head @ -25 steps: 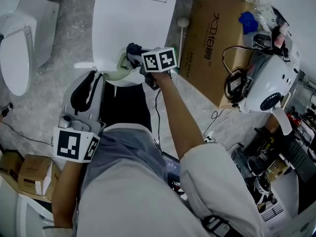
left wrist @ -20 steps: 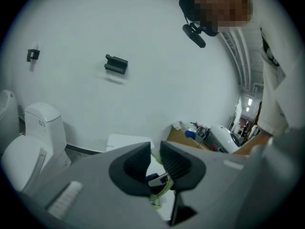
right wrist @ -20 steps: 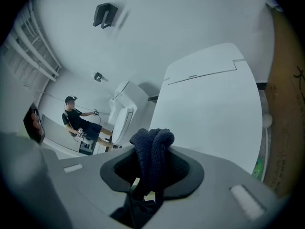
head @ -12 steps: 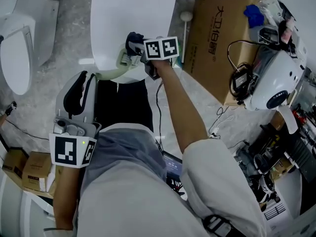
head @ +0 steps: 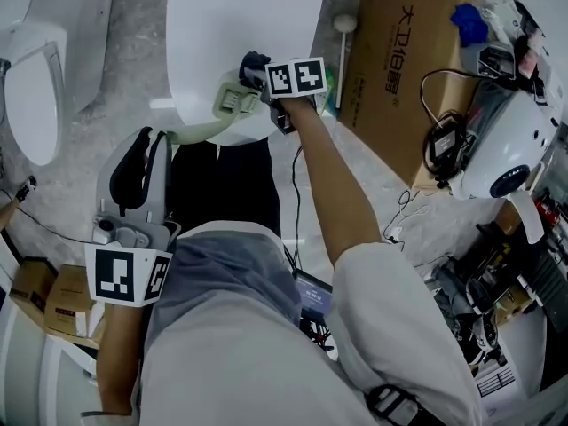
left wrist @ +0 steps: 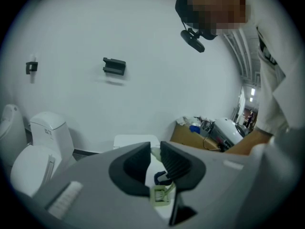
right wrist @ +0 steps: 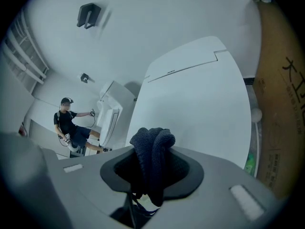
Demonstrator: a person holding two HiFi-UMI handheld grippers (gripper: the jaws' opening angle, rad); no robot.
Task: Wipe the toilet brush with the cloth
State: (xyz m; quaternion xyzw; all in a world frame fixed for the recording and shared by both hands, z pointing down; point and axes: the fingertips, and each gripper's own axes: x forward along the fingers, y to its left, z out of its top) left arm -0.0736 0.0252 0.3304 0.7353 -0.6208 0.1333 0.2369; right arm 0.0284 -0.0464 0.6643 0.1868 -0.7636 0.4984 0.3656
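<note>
Wiping looks under way to us: our right gripper point(right wrist: 151, 174) clamps the cloth point(right wrist: 152, 144) just beside the toilet brush point(head: 232, 101) head at 12 o'clock, our left gripper point(left wrist: 154, 162) pinches its handle, and next we should press and rub.

Ahead, a closed white toilet point(head: 244, 25); off left, a second toilet point(head: 35, 87). Just right, a brown cardboard box point(head: 399, 78); beyond it, a white rounded appliance point(head: 501, 149) among cables.

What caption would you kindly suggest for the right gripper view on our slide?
Right gripper shut on a dark cloth, poised before a white toilet lid.
</note>
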